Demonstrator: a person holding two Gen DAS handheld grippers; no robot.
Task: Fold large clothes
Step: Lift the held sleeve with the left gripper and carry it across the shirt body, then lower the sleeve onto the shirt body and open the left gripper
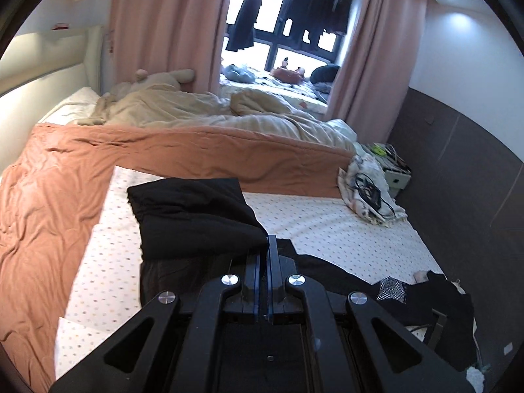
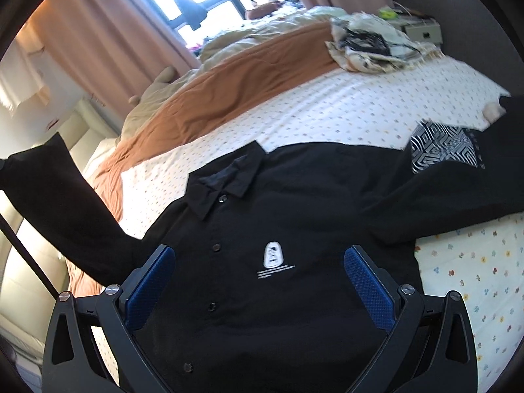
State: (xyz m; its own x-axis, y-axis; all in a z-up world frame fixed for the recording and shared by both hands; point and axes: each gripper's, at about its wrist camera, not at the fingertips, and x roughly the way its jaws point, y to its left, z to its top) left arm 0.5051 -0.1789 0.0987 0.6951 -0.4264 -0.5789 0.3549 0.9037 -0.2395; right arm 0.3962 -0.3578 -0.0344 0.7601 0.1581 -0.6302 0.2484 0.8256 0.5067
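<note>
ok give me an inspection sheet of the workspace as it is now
surface: bed with dotted sheet, orange blanket pushed back
job's things: black button shirt lying front up, one sleeve lifted
clutter: patterned black garment; cloth bundle; beige duvet
grippers: left claw shut on the sleeve; right claw open above the shirt front
cables: dark cords on the bundle
surroundings: pink curtains, window with hanging clothes
</note>
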